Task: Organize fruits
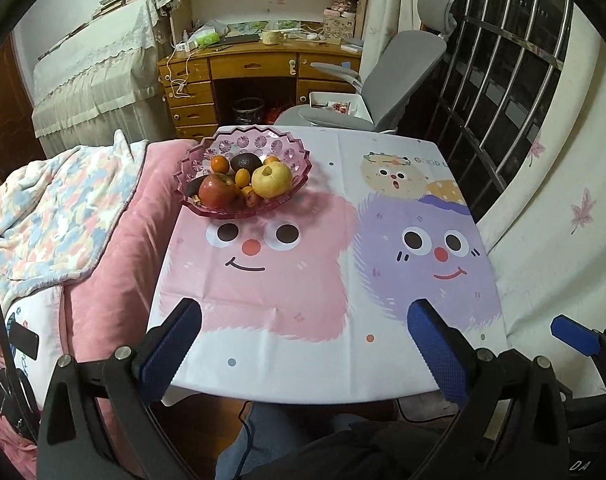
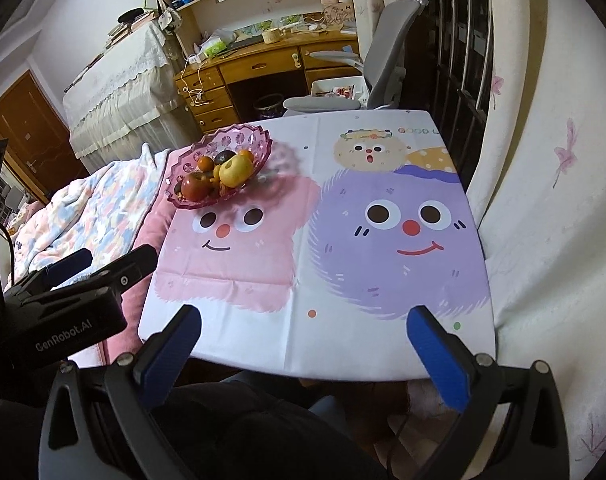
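Observation:
A pink plastic fruit bowl (image 1: 291, 148) stands at the far left corner of the table. It holds a red apple (image 1: 217, 191), a yellow apple (image 1: 272, 179), a dark avocado (image 1: 245, 161) and several small orange fruits. It also shows in the right wrist view (image 2: 259, 140). My left gripper (image 1: 303, 344) is open and empty over the table's near edge. My right gripper (image 2: 303, 350) is open and empty at the near edge, to the right of the left one.
The table (image 1: 343, 352) has a cartoon-face cloth. A pink bed with a patterned blanket (image 1: 51, 208) is against its left side. A grey office chair (image 1: 399, 76) and a wooden desk (image 1: 255, 64) stand behind. A curtain (image 2: 543, 200) hangs on the right.

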The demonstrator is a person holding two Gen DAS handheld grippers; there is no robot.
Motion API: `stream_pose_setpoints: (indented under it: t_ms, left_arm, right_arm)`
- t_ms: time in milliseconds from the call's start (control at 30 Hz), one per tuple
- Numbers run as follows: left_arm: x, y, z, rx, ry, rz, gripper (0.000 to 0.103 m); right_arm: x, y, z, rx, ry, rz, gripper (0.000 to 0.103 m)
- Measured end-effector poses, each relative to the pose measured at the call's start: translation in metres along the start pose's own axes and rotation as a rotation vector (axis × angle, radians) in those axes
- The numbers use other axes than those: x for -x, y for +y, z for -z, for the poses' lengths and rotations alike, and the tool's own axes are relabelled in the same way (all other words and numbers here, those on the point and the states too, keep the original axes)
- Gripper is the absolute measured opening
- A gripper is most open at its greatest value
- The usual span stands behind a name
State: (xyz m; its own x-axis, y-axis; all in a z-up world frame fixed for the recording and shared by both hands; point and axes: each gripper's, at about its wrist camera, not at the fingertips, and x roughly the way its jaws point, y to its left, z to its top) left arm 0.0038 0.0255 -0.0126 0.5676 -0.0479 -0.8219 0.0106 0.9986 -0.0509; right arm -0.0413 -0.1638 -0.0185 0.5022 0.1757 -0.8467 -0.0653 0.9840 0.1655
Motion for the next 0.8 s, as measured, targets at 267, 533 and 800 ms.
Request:
stream_pose_setpoints:
  t_ms: [267,533,800]
  left_arm:
    - [0.0017,-0.0032,0.0003,-0.011,0.003,0.01,0.102]
    - [0.0011,-0.0037,-0.0002,-0.011,0.004,0.015,0.102]
    - [0.0013,-0.0028,0.0007,-0.012,0.004,0.014,0.102]
  right_arm:
    - [-0.0013,0.0009,0.003,0.0,0.01,-0.001,0.103]
    - [-0.0016,0.0004,0.0022,0.001,0.011,-0.002,0.103]
    - [-0.0017,0.0005,0.0021,0.0,0.011,-0.003,0.103]
